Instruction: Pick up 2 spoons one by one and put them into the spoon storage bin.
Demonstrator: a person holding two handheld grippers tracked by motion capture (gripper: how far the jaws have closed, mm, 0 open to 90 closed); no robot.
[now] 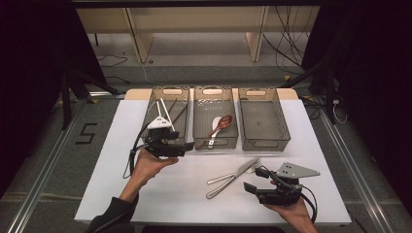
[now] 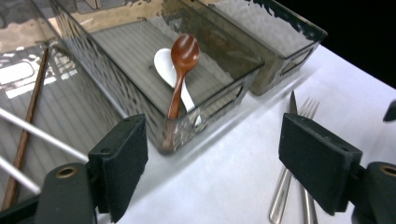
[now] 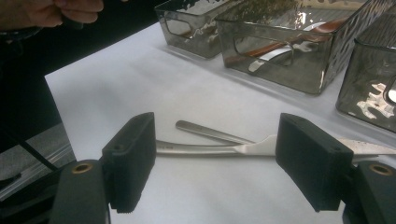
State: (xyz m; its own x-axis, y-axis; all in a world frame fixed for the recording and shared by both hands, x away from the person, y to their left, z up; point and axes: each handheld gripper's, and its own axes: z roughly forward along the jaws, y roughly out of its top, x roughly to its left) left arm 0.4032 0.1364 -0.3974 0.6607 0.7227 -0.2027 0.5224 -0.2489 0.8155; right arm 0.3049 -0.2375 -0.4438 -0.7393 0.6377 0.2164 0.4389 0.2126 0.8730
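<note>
High view scene: three bins along the table's (image 1: 145,194) far edge; knife (image 1: 232,178) and fork (image 1: 233,173) lay crossed near the front edge.
Right gripper (image 1: 253,188): jaws spread, empty, just right of the handles.
Left gripper (image 1: 182,148): released, by the middle bin (image 1: 215,141).
Advice: close square on the knife handle only, clear of the fork.

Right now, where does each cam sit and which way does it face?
High view: above the person's side, looking forward and down on the table; both forearms, left hand-held gripper, right hand-held gripper.
Left gripper view: rides the left one, faces the middle bin with spoons; own open jaws.
Right gripper view: low, faces knife and fork; own open jaws.
Shared: bins, knife, fork.
</note>
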